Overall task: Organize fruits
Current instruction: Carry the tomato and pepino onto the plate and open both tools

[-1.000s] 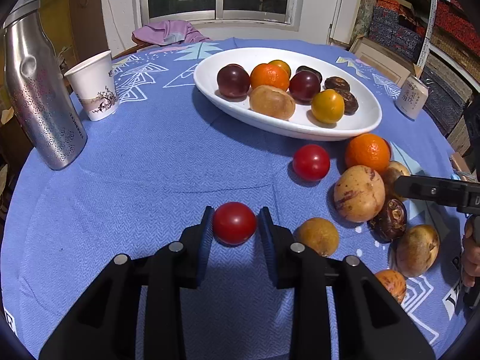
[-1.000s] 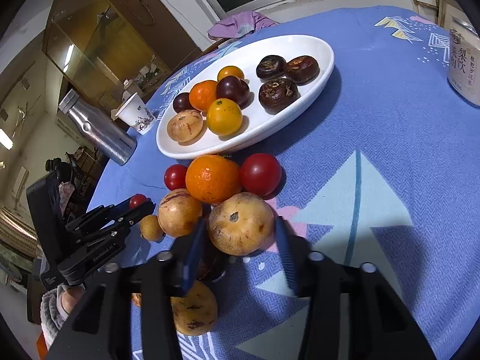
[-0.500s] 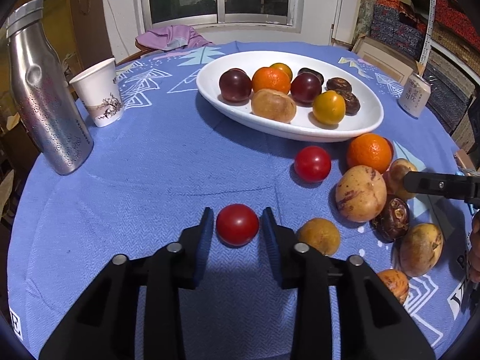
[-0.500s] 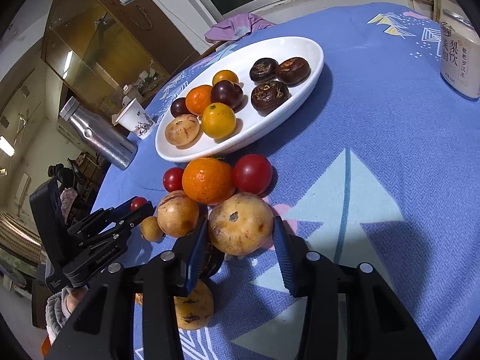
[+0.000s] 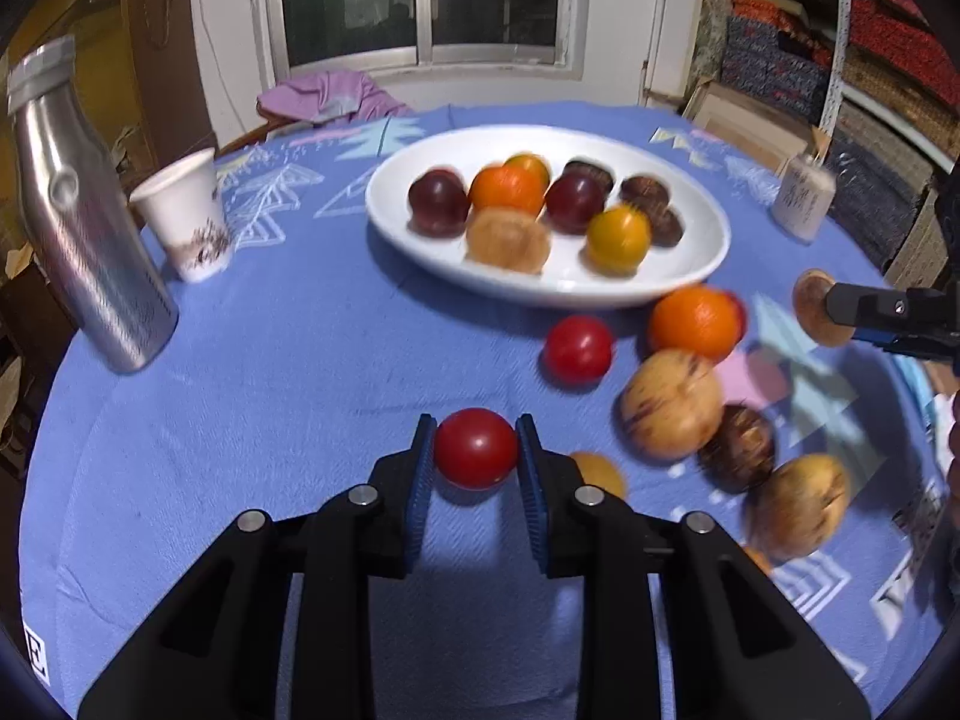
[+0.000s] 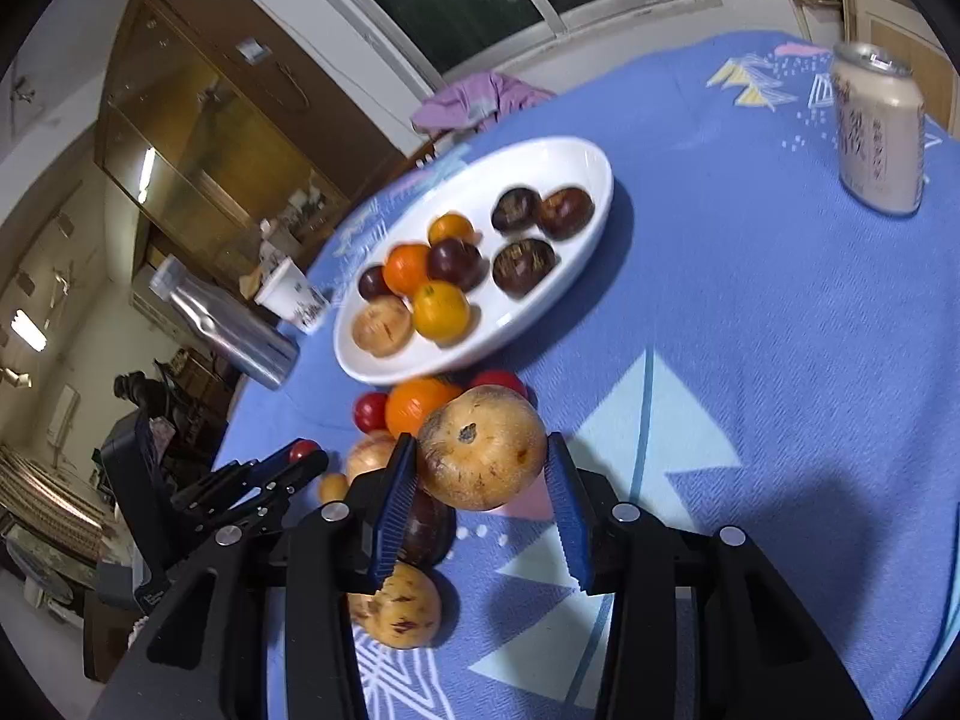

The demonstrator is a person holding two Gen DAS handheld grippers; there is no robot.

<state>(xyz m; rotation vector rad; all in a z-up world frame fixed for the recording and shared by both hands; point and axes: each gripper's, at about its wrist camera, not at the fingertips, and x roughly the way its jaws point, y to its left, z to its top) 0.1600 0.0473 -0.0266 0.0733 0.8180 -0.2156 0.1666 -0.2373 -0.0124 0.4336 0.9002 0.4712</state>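
Both grippers grip: left gripper (image 5: 475, 450) a red tomato (image 5: 475, 447), right gripper (image 6: 480, 471) a tan fruit (image 6: 482, 447); can (image 6: 879, 132) lettering unreadable.

My two handheld grippers: matte black frames

Left gripper (image 5: 474, 474) and right gripper (image 6: 480, 498) each carry ribbed blue pads (image 6: 393, 501) and round silver screws (image 5: 363, 495) along angular black fingers.

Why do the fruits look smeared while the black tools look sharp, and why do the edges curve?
Left wrist view: the white plate and its fruits are motion-blurred, while the left tool and its red tomato stay crisp, since the camera rides with them. Right wrist view: the same holds for the right tool and its tan fruit. Both views: a fisheye lens bends the edges.
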